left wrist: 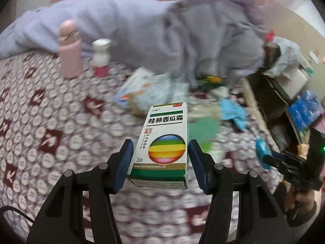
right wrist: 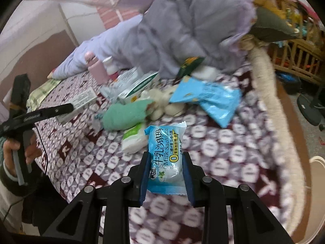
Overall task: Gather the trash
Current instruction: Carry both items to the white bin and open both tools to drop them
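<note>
white box is pinched in the left gripper, blue wrapper in the right gripper; both look lifted; litter remains at 12 o'clock on the bed

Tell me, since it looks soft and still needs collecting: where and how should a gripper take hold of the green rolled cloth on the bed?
Grip the green rolled cloth across its narrow middle, coming from above, probably. It lies flat on the blanket like a short log, with the white packet at its near side and pale wads at its right end.
</note>
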### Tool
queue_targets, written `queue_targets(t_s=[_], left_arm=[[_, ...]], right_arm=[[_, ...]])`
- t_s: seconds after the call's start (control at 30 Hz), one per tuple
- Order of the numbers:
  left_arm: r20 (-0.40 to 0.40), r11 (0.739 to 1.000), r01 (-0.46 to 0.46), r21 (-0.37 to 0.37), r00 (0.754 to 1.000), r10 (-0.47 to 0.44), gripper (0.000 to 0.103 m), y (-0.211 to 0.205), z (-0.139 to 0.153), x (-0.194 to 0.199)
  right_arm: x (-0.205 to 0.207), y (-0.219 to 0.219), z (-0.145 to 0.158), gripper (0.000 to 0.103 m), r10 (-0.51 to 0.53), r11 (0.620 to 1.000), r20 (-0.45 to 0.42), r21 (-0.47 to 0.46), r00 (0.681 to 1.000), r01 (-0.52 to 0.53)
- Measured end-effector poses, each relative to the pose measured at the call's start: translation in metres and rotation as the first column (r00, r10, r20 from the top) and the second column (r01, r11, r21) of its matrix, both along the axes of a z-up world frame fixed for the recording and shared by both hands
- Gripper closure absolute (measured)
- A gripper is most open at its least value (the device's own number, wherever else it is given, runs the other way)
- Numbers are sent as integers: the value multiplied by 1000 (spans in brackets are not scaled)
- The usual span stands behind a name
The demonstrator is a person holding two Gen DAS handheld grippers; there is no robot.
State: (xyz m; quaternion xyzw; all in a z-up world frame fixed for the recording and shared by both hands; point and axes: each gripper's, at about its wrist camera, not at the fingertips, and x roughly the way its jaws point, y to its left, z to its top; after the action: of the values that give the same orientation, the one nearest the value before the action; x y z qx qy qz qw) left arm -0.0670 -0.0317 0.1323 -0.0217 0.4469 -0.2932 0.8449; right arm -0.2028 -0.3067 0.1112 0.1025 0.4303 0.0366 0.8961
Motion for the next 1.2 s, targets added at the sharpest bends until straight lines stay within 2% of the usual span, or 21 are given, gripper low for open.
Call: queue_targets(t_s=[0.2,0.4,0.6,0.87,1.0,1.1,1.17,1.2], left_arm=[[15,989,135,-61,991,-134,49,-78,20,-29],[4,947,305,-101,952,-306,49,-183,26,-61],[-33,898,427,-104,901,-432,49,-279,15,-93],[-103,843,532,-85,837,-538,49,-385,-7,-135],[-109,829,557,-48,822,-558,48,-421,-19,-147],[-126,828,559,-50,819,-560,48,-437,-27,-151],[-135,834,546,-79,823,-551,47,-440,-29,-151],[-150,834,544,-91,821,-551,46,-442,-30,-150]], right_arm=[[-31,-49,13,73,-104,994,15,-18,994,104],[-71,-115,22,73,-258,965,14,-46,966,258],[-121,-196,17,73,-428,902,-12,-67,904,427],[-162,-274,-29,73,-576,817,-113,-89,810,569],[-179,-296,-45,73,-625,780,-138,-71,768,622],[-186,-311,-54,73,-663,746,-155,-53,733,664],[-190,-316,-58,62,-680,726,-148,2,718,688],[-195,-319,-58,60,-693,712,-135,26,708,702]])
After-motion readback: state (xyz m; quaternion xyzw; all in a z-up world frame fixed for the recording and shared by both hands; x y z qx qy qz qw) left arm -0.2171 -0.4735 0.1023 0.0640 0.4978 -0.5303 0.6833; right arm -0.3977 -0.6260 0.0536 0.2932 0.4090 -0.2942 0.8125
